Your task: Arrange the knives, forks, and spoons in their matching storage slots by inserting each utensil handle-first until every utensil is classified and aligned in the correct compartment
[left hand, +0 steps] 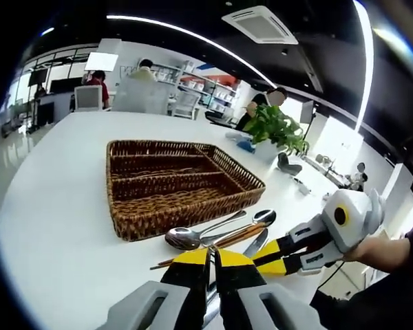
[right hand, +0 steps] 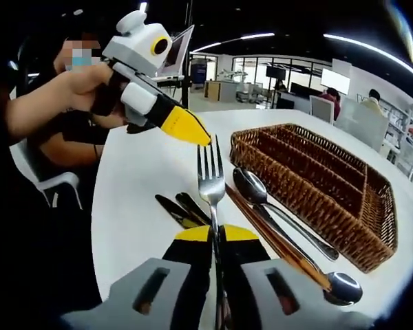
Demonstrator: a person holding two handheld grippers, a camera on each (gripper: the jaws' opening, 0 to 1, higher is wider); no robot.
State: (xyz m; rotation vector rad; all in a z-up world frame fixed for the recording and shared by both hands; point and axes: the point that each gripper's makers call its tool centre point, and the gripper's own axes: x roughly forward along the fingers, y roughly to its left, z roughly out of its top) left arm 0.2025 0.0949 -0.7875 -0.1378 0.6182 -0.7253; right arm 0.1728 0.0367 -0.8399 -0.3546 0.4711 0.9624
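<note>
White table (left hand: 55, 227); wicker tray (left hand: 172, 182); fork (right hand: 211, 180) in right claw (right hand: 217, 237)

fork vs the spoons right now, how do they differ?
The fork is clamped in the right tongs, tines forward, raised off the table; the spoons lie loose on it beside the basket. The fork ends in tines, the spoons in bowls. Both are plain silver metal, and neither is in a basket slot yet.
</note>
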